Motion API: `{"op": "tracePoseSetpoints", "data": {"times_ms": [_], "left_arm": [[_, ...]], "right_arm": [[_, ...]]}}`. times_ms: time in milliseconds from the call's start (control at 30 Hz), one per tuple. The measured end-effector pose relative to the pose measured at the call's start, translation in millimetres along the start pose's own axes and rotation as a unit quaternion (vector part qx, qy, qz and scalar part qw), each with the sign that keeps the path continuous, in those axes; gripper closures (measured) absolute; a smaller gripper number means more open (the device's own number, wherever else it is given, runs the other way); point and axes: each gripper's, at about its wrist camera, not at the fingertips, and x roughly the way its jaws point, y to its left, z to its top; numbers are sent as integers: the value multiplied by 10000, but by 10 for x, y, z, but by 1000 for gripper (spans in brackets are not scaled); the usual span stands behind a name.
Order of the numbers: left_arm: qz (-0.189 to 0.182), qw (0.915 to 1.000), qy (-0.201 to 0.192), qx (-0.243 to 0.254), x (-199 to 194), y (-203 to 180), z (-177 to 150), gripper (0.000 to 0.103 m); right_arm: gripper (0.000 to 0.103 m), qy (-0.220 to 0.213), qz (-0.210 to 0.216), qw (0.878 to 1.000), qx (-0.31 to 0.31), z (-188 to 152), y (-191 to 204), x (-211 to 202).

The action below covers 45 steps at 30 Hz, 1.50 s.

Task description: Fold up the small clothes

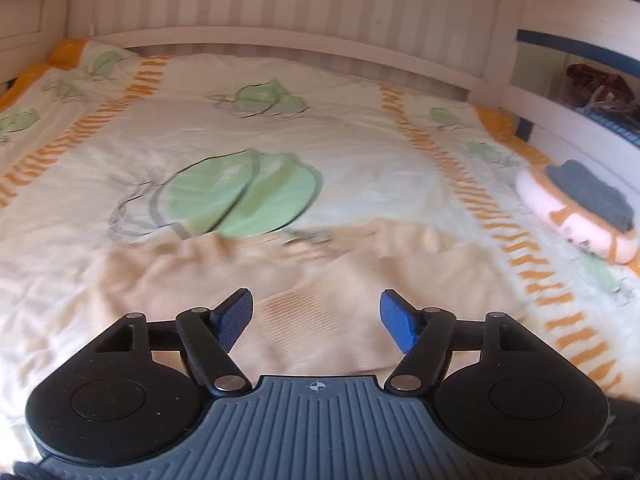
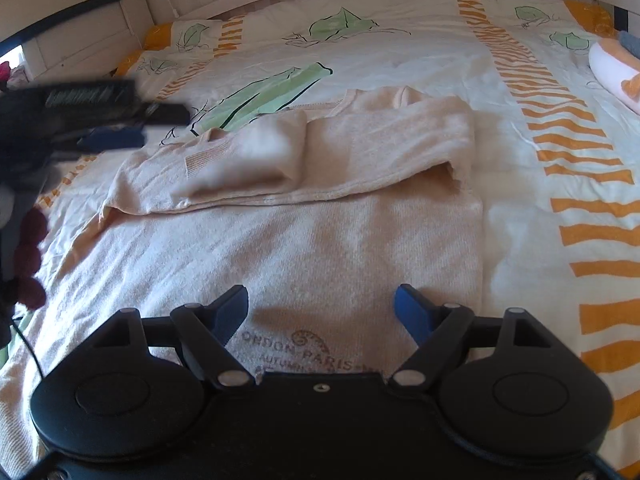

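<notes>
A peach knit sweater (image 2: pixel 320 224) lies flat on the leaf-print bedcover (image 2: pixel 400 48), both sleeves folded across its chest (image 2: pixel 280 152). Printed lettering (image 2: pixel 296 354) marks the hem nearest me. My right gripper (image 2: pixel 320 292) hovers over that hem, open, with nothing between its blue pads. In the left wrist view the sweater (image 1: pixel 280 280) is blurred, and my left gripper (image 1: pixel 316 296) stands open above it, holding nothing. In the right wrist view the left gripper (image 2: pixel 162 125) appears as a dark blur beside the sweater's left shoulder.
A folded pile, pink and orange with a dark grey piece on top (image 1: pixel 580 208), sits at the bed's right edge (image 2: pixel 612 68). A white slatted rail (image 1: pixel 280 40) runs along the far side. Shelves with clothes (image 1: pixel 596 92) stand to the right. A cable (image 2: pixel 28 344) trails at the left.
</notes>
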Motion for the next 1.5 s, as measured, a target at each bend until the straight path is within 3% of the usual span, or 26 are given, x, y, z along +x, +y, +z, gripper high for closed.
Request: {"op": "tracePoseSetpoints", "data": {"times_ms": [333, 400, 500, 633, 733, 867, 1000, 1333, 1367, 1400, 1433, 1500], "left_arm": [[873, 9939, 350, -576, -107, 991, -286, 34], [935, 9924, 431, -678, -68, 1100, -304, 34], [1065, 9879, 581, -969, -28, 1303, -407, 34], [1040, 9856, 487, -1240, -54, 1448, -490, 34], [1456, 9810, 461, -1196, -77, 1458, -501, 33], [1395, 9765, 385, -1595, -124, 1599, -551, 32], [1423, 9754, 336, -1652, -126, 1608, -566, 32], [1363, 9738, 273, -1801, -124, 1643, -584, 32], [1359, 9739, 270, -1798, -124, 1643, -585, 32], [1354, 9740, 265, -1795, -125, 1644, -586, 32], [1349, 9741, 261, -1795, -124, 1645, -588, 32], [1350, 9744, 255, -1782, -124, 1639, -589, 32]], "right_arm": [[24, -108, -111, 9994, -298, -24, 83, -9], [29, -145, -153, 9991, -356, -1, 116, -30], [30, -242, -185, 9986, -433, 60, 183, -83], [30, -353, -269, 9955, -832, 207, 364, -105], [30, -404, -241, 9930, -1079, 343, 539, -49], [33, -516, -295, 9872, -1480, 530, 819, 104], [51, -423, -211, 9847, -1675, 698, 1092, 375], [51, -4, -512, 9785, -2000, 726, 1591, 1055], [56, 40, -559, 9775, -2033, 710, 1599, 1099], [72, 54, -612, 9761, -2086, 697, 1595, 1126], [80, 42, -646, 9757, -2093, 698, 1578, 1127], [88, 28, -539, 9809, -1869, 748, 1486, 1063]]}}
